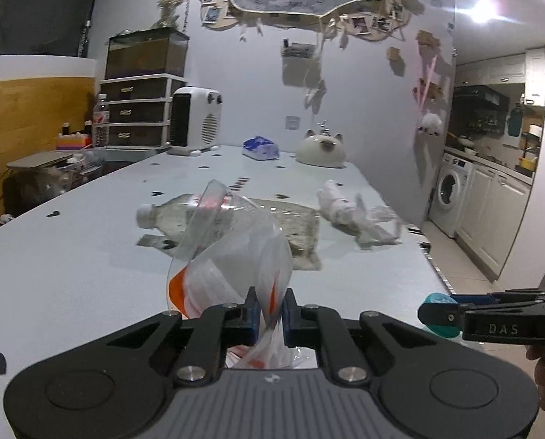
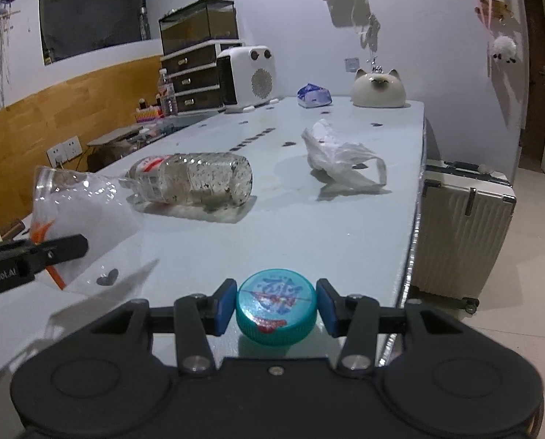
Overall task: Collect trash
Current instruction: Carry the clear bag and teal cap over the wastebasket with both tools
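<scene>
Right wrist view, trash on the pale surface (image 2: 309, 241), largest first.

- Plastic water bottle (image 2: 195, 179) — lies on its side mid-surface, capped, seemingly empty. Likely light, smooth, inclined to roll and dent; best gripped across the body near the label.
- Clear plastic bag (image 1: 228, 256) — orange markings, limp and slippery, likely very light. Left gripper (image 1: 271, 316) has its pads clamped on a gathered fold, mouth hanging open above the surface.
- Crumpled white plastic bag (image 2: 340, 161) — right of the bottle, soft; take a bunched fold.
- Teal bottle cap (image 2: 276, 307) — rigid, small, ribbed rim. Right gripper (image 2: 276, 307) grips it by opposite edges, near the surface's front edge.
</scene>
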Demonstrator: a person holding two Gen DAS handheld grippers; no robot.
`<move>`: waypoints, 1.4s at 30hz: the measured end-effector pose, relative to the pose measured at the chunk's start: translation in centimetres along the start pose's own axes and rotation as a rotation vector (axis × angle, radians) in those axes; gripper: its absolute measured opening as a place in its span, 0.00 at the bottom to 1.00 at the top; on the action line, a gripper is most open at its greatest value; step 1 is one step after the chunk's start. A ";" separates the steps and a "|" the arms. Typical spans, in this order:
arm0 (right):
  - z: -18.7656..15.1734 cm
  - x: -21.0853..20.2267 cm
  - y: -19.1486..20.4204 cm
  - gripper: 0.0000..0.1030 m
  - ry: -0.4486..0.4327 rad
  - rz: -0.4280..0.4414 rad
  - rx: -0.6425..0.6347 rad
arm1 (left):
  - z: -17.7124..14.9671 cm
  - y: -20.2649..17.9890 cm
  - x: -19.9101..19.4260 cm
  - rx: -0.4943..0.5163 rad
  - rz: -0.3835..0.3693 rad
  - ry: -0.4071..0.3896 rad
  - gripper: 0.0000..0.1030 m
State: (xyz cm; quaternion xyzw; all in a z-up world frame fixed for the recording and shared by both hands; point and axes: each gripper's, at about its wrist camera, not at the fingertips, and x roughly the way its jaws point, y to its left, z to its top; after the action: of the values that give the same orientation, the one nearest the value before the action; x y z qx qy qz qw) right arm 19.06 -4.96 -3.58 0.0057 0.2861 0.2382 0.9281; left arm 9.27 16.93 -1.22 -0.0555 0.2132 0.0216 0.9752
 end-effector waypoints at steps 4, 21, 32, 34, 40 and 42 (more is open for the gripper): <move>-0.4 -1.5 -0.5 0.47 -0.026 0.013 0.013 | -0.5 -1.3 -0.9 -0.003 -0.018 -0.011 0.11; -0.8 -6.9 -3.8 0.47 -0.115 -0.015 0.032 | 0.1 -8.0 -2.9 0.064 -0.047 -0.037 0.11; -1.9 -11.4 -9.0 0.47 -0.162 -0.118 0.073 | -0.3 -14.4 -2.2 0.098 -0.142 -0.037 0.11; -2.3 -12.2 -10.0 0.47 -0.166 -0.135 0.080 | -0.5 -15.5 -2.1 0.102 -0.157 -0.035 0.11; -3.7 -14.2 -12.8 0.47 -0.172 -0.189 0.109 | -1.3 -19.0 -1.5 0.115 -0.217 -0.018 0.11; -4.2 -14.8 -13.7 0.47 -0.171 -0.205 0.120 | -1.6 -20.2 -1.3 0.121 -0.240 -0.009 0.11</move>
State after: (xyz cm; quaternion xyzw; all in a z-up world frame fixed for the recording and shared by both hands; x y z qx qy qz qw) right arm 12.13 -24.18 -1.31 0.0520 0.2189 0.1234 0.9665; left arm 8.78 -3.37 -0.13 -0.0215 0.2017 -0.1081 0.9732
